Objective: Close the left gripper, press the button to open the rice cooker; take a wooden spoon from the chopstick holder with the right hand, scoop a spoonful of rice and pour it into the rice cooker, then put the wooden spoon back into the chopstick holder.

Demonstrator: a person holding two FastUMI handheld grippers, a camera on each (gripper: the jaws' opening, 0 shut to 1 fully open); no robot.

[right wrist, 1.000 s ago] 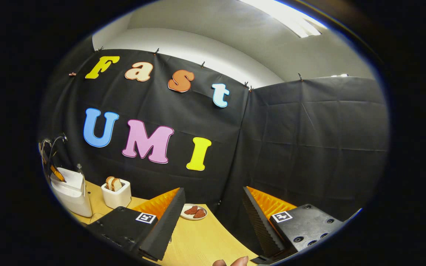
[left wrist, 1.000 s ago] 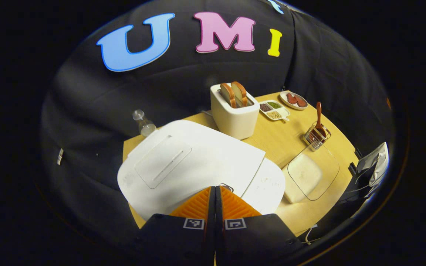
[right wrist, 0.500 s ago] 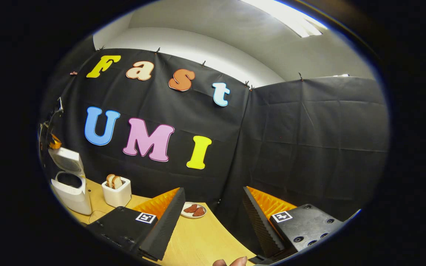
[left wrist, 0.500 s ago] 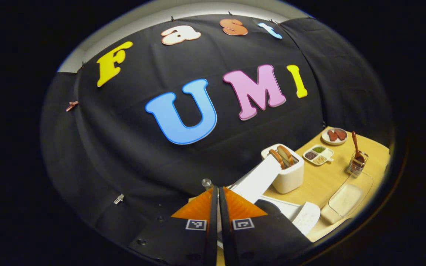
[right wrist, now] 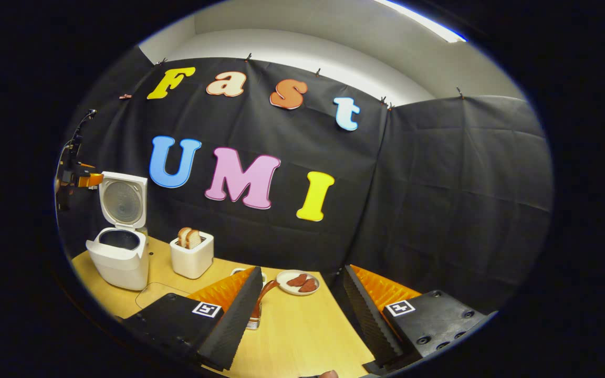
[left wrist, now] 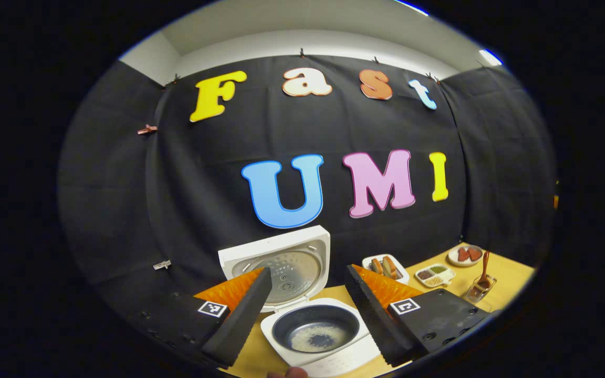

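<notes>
The white rice cooker (left wrist: 323, 354) stands open, its lid (left wrist: 281, 260) upright and a little rice in the dark inner pot (left wrist: 315, 329). My left gripper (left wrist: 308, 271) is open above and in front of the cooker, holding nothing. The wooden spoon (left wrist: 484, 265) stands in the wire chopstick holder (left wrist: 477, 290) at the table's right end. In the right gripper view my right gripper (right wrist: 301, 270) is open above the table, and the spoon (right wrist: 264, 292) and holder (right wrist: 253, 321) peek out beside its left finger. Far left there stand the open cooker (right wrist: 118, 254) and the left gripper (right wrist: 79, 178).
A white toaster (right wrist: 192, 253) with bread stands right of the cooker. A plate of red pieces (right wrist: 297, 282) and a divided dish of grains (left wrist: 434, 273) lie near the back edge. A clear-lidded container (right wrist: 155, 294) sits in front of the toaster.
The left gripper has lifted off the cooker and opened, and the lid has swung fully upright. The right gripper has shifted so the spoon and holder now show by its left finger.
</notes>
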